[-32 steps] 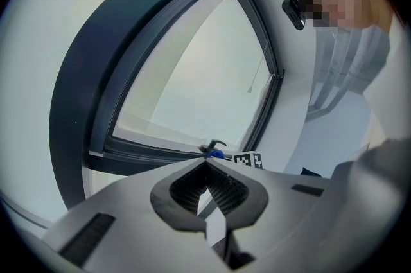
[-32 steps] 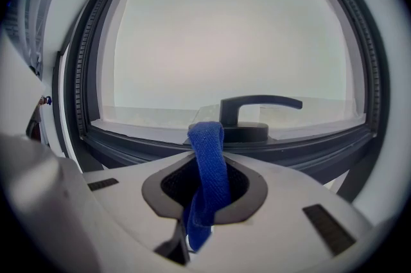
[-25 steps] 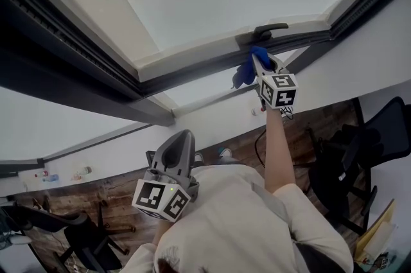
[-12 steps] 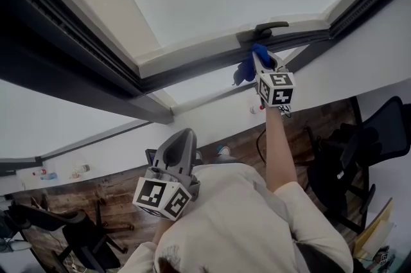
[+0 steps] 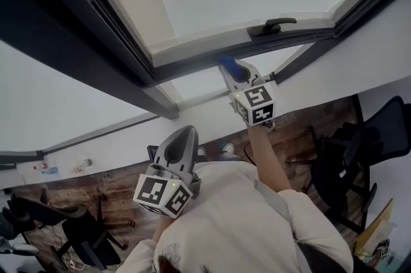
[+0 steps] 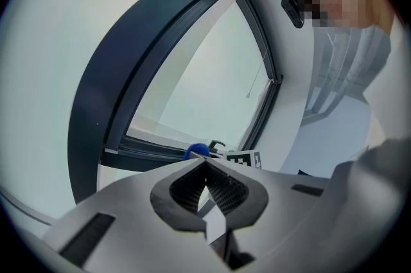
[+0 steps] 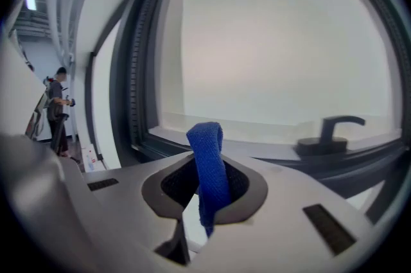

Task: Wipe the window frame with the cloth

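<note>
Right tongs [image 7: 207, 187] clamped on blue cloth [image 7: 207, 153], just beside lower window frame [image 5: 192, 67]. Left tongs [image 6: 205, 169] closed, empty. Cloth looks soft, light, floppy; grip mid-fold.

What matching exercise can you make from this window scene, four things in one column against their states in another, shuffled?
Things
1. blue fabric cloth
2. black lever window handle
3. left gripper
4. right gripper

States
A. jaws together, nothing between them
B. mounted on the dark window frame
C. shut on fabric, raised towards the window
D. clamped between two jaws, a fold sticking out

Pairs: 1-D, 2-B, 3-A, 4-C
</note>
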`<state>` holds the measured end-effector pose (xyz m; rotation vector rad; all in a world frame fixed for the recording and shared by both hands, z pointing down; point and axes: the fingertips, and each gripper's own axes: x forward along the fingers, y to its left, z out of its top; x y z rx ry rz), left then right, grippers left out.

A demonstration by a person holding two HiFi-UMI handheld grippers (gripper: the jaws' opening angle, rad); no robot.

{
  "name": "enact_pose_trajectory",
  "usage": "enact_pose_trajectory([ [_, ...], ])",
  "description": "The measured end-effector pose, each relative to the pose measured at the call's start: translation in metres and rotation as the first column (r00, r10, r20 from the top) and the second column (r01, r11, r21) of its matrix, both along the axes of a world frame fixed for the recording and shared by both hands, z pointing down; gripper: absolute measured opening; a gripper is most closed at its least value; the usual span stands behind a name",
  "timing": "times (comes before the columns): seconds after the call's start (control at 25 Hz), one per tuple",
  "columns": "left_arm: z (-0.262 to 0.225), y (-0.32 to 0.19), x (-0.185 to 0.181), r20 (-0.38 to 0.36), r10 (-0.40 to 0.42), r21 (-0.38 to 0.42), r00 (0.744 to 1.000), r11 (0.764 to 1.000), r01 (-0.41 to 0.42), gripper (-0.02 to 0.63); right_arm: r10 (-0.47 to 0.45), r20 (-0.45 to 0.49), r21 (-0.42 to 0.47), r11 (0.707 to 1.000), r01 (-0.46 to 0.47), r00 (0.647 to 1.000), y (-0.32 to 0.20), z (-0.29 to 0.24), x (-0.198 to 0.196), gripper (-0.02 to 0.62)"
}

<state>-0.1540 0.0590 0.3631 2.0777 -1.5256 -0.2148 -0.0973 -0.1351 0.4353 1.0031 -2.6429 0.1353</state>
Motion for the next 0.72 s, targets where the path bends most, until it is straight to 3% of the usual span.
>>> enact_pose_trajectory([
  [0.16,-0.002,0.017,-0.019,0.004,-0.028,0.004,1.000,1.000,0.028,0.005,-0.205,0.001,0.028,0.978,0.205,0.979,0.048,-0.009,-0.086,0.055],
  [0.28,-0.002,0.032,-0.038,0.009,-0.061,0.004,0.998,0.998,0.061,0.005,-0.281,-0.023,0.041,0.959,0.282,0.959,0.071,-0.008,-0.129,0.055],
  [0.44,0.001,0.050,-0.062,0.015,-0.104,-0.001,0.994,0.995,0.104,0.005,-0.309,-0.076,0.043,0.949,0.313,0.948,0.082,0.007,-0.160,0.055],
  [0.72,0.004,0.075,-0.098,0.020,-0.168,-0.018,0.986,0.985,0.169,0.005,-0.303,-0.205,-0.003,0.951,0.309,0.931,0.088,0.048,-0.182,0.055],
])
